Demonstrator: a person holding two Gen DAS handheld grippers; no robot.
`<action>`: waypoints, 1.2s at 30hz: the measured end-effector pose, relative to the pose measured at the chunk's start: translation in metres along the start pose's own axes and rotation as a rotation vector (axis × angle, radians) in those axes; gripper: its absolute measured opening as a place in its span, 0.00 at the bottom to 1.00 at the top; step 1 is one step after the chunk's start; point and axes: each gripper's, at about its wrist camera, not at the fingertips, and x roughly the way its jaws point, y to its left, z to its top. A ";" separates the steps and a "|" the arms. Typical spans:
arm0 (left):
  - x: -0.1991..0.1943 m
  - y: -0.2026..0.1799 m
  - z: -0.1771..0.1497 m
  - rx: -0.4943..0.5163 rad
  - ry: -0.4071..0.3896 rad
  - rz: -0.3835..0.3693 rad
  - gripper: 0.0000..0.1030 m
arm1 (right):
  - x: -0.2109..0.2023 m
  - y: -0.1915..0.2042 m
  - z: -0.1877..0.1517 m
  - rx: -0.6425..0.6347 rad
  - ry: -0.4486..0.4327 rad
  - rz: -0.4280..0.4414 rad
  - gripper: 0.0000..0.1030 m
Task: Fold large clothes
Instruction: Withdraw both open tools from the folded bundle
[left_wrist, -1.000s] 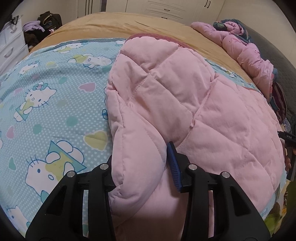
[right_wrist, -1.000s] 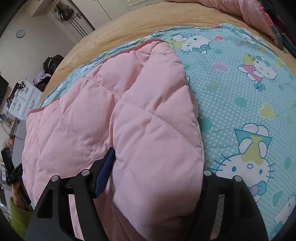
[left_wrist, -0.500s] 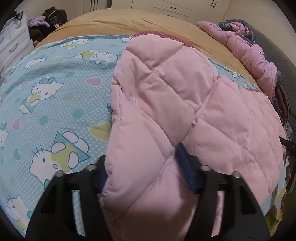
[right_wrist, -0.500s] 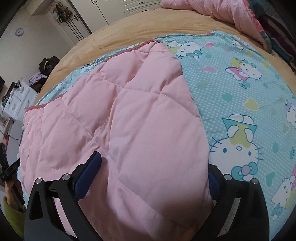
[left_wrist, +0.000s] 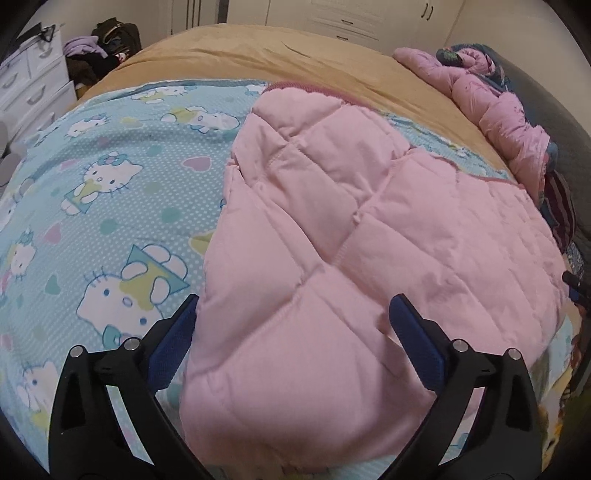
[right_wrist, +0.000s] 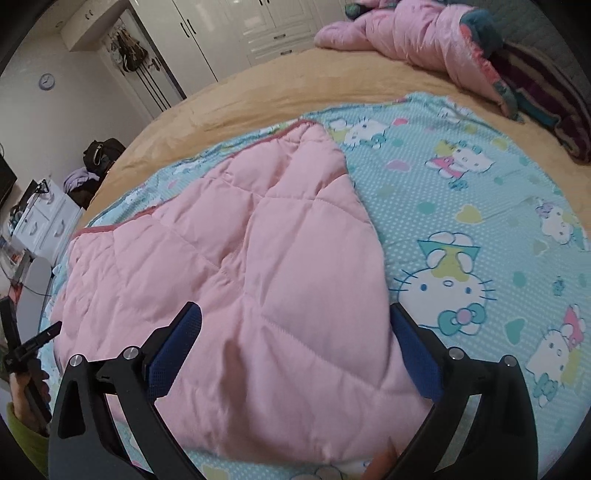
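Pink quilted garment (left_wrist: 369, 236) lies flat on the cartoon-print sheet (left_wrist: 110, 206), over the near half of the bed (left_wrist: 258, 55). It looks already doubled over: one puffy rounded edge at the near bed edge, a darker pink trim (right_wrist: 110, 230) on the far side. Long axis runs crosswise, spanning both views.

Left gripper (left_wrist: 291, 325) is over the garment's left near corner, fingers (left_wrist: 413, 332) opening, nearly full spread, fabric below them, not pinched. Right gripper (right_wrist: 295, 332) is over the right near corner, fingers (right_wrist: 413, 339) wide apart, nothing gripped.

Both hands look equally near. Judgement: the next fold probably needs a fresh grab at an end, crosswise.
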 end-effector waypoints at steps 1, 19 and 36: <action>-0.005 -0.001 -0.001 -0.006 -0.013 0.008 0.91 | -0.006 0.003 -0.001 -0.008 -0.016 -0.005 0.96; -0.145 -0.062 -0.066 -0.002 -0.342 0.037 0.91 | -0.149 0.105 -0.079 -0.206 -0.383 0.105 0.96; -0.151 -0.094 -0.147 0.084 -0.323 0.028 0.91 | -0.164 0.128 -0.166 -0.252 -0.356 0.043 0.96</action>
